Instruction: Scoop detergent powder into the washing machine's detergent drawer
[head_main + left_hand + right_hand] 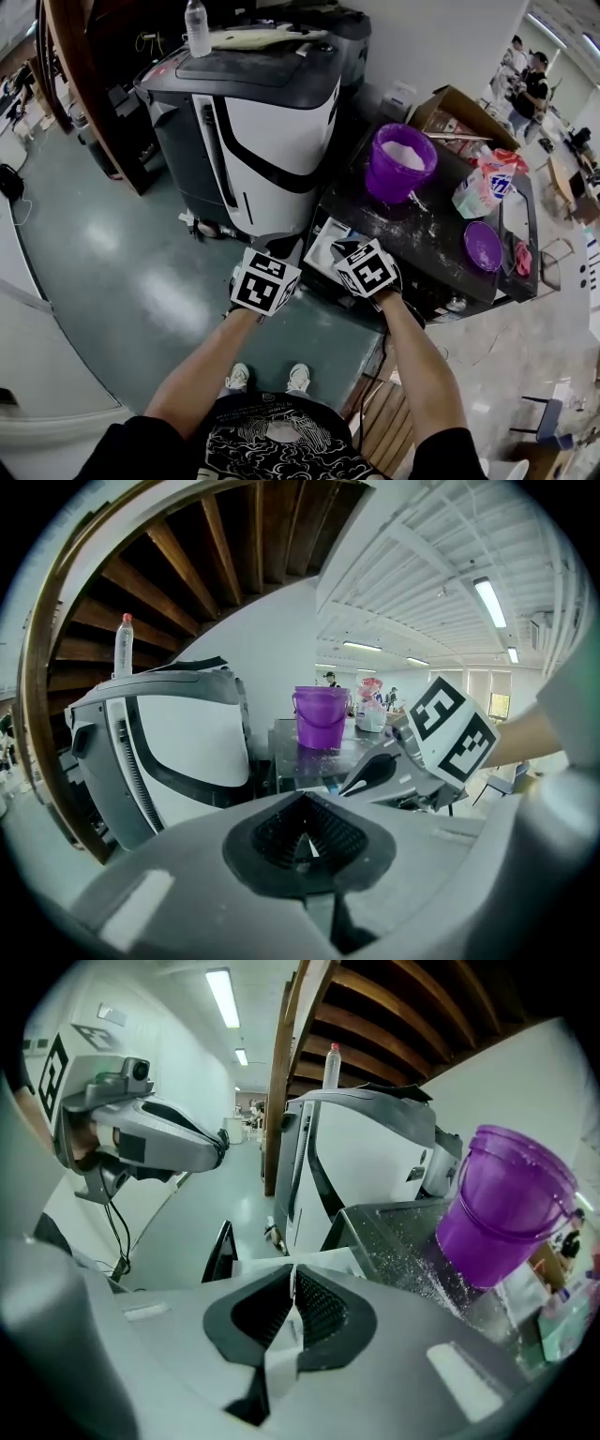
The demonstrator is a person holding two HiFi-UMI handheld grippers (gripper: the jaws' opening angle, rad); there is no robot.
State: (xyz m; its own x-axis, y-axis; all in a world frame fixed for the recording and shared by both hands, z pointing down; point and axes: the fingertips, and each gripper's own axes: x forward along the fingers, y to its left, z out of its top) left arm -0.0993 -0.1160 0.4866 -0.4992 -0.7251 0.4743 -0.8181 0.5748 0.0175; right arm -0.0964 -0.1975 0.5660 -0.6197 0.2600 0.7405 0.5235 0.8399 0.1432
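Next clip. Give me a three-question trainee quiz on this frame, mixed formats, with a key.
1. True or false: the bucket holds white powder.
2. What stands on top of the machine? A: bottle; B: bucket; C: chair.
3. Fill in: the left gripper has its jaws ____, with nothing between them.
Key: 1 true; 2 A; 3 shut.

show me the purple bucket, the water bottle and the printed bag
purple bucket (385, 182), head view, outer wall below the rim
water bottle (197, 31), head view, clear body
printed bag (476, 195), head view, lower front
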